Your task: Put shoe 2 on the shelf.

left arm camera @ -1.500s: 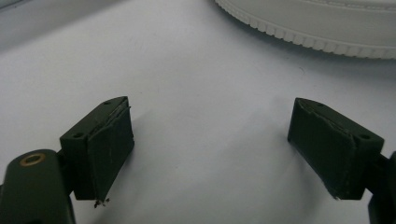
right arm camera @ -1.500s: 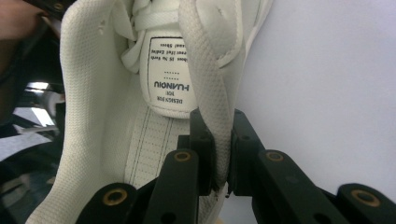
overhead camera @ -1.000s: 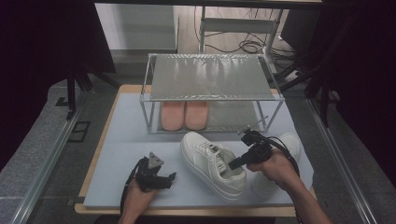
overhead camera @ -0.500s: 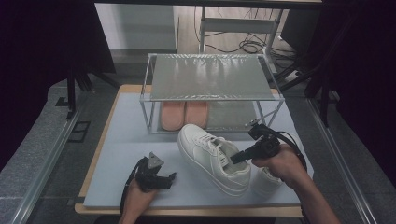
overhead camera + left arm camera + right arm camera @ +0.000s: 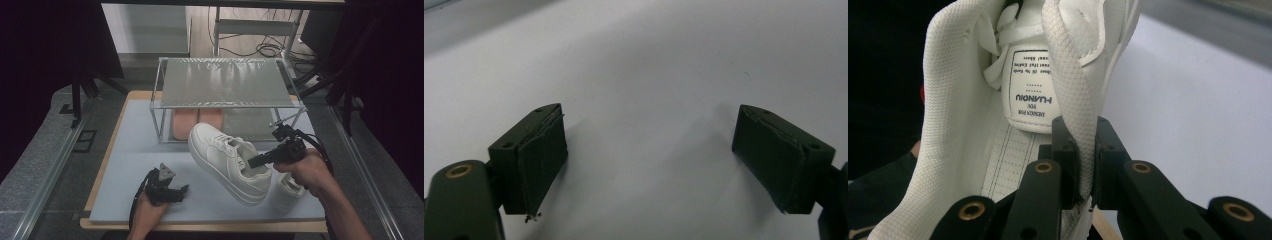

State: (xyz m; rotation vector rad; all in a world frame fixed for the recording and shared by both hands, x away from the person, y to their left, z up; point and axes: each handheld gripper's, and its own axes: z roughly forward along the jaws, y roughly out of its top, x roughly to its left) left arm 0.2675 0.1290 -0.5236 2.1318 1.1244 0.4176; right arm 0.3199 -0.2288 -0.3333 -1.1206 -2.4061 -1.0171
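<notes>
Just in front of the wire rack (image 5: 225,82), a white sneaker (image 5: 227,160) is held off the grey mat (image 5: 135,150), its toe tipped up toward the rack and its heel hanging lower, nearer the person. It is gripped by the right gripper (image 5: 252,161), whose jaws are clenched on the padded collar at the shoe's opening. Seen along that gripper, the right gripper (image 5: 1087,155) has the mesh edge of the sneaker (image 5: 1048,75) pinched flat between its two black pads, with the printed tongue label in plain sight just beyond them. A second white sneaker (image 5: 290,190) is found on the mat on the near side of the rack, right beside the raised one and partly covered by the right hand (image 5: 307,172). Under the rack's top shelf, a pair of pink insoles (image 5: 197,122) is laid side by side on the lower level. Well to the left of the lifted sneaker, and nearer the person than the rack, the left gripper (image 5: 182,190) is rested low over the mat in the left hand (image 5: 147,212). Along its own line of sight, the left gripper (image 5: 649,165) has its jaws released and spread wide, nothing gripped between them, with bare mat (image 5: 649,75) seen in the gap.
</notes>
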